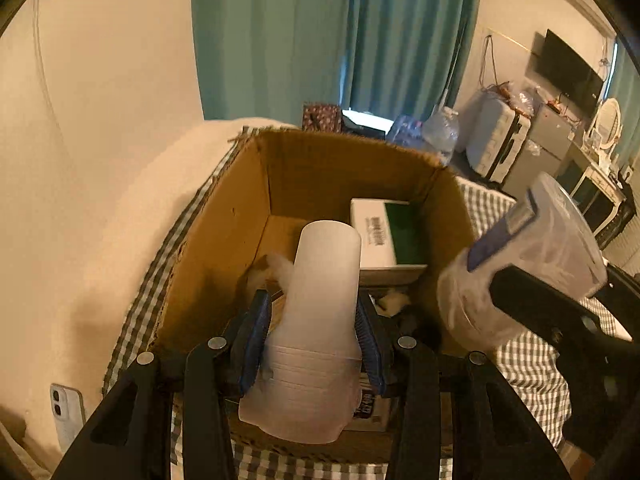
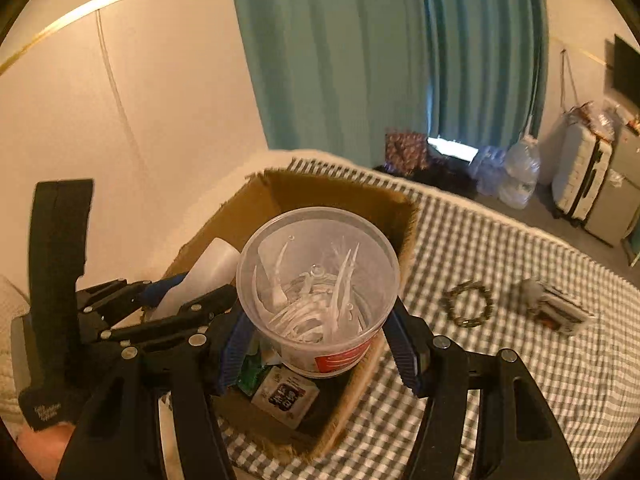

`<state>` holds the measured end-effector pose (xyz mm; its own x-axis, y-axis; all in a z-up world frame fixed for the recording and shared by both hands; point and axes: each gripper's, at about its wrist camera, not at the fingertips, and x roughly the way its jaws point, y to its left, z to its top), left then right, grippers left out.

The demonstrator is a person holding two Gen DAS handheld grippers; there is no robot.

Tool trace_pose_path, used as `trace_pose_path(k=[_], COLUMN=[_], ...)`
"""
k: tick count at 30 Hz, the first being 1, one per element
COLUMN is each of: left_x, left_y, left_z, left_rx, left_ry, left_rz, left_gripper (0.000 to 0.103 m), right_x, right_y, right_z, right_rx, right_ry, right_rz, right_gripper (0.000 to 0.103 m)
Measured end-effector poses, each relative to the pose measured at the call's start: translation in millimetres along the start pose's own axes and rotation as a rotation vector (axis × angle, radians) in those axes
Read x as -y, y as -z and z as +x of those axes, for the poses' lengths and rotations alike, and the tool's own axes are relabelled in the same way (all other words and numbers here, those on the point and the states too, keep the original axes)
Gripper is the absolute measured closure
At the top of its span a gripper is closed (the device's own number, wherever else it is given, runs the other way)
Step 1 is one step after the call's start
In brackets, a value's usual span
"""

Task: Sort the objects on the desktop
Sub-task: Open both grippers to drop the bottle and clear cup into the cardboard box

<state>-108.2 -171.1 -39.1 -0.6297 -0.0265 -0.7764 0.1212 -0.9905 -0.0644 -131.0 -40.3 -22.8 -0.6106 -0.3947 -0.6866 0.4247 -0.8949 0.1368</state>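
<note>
An open cardboard box [image 1: 240, 224] stands on a checked cloth. My left gripper [image 1: 312, 332] is shut on a frosted white bottle [image 1: 320, 320], held over the box's near part. In the right wrist view the same bottle [image 2: 200, 276] and left gripper [image 2: 176, 300] show at the left. My right gripper [image 2: 320, 340] is shut on a clear plastic tub [image 2: 316, 280] with white picks inside, held above the box [image 2: 360, 200]. That tub [image 1: 520, 272] appears at the right in the left wrist view. A white and green carton [image 1: 388, 236] lies in the box.
On the checked cloth [image 2: 500, 360] to the right lie a bead bracelet [image 2: 468, 304] and a small packet [image 2: 560, 308]. Small packets [image 2: 286, 396] lie on the box floor. A phone [image 1: 66, 408] sits at the lower left. Suitcases and water bottles stand on the floor beyond.
</note>
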Motion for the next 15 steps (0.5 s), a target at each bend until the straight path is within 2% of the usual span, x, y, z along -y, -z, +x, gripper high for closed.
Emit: trace_pose_path(k=[3, 5, 7, 8, 11, 15], left_x=[-2.6, -3.9, -5.8, -7.1, -4.7, 1.7], left_y=[0.7, 1.0, -0.2, -1.6, -1.8, 0.1], left_z=[8.8, 10.3, 14.0, 15.9, 14.4, 4.2], left_rx=[-0.008, -0.001, -0.011, -0.017, -0.016, -0.017], left_ry=[0.002, 0.006, 0.021, 0.023, 0.03, 0.005], left_rz=[-0.005, -0.007, -0.011, -0.013, -0.015, -0.002], left_gripper=[0.06, 0.057, 0.039, 0.028, 0.024, 0.021], right_x=[2.6, 5.5, 5.8, 6.0, 6.0, 14.4], right_y=[-4.0, -6.8, -11.1, -14.3, -20.4, -20.9], right_z=[15.7, 20.8, 20.4, 18.6, 8.6, -10.1], right_rx=[-0.018, -0.023, -0.009, -0.001, 0.032, 0.065], right_ry=[-0.018, -0.038, -0.048, -0.049, -0.044, -0.024], right_rz=[0.014, 0.034, 0.056, 0.066, 0.068, 0.078], right_gripper=[0.041, 0.041, 0.038, 0.034, 0.032, 0.032])
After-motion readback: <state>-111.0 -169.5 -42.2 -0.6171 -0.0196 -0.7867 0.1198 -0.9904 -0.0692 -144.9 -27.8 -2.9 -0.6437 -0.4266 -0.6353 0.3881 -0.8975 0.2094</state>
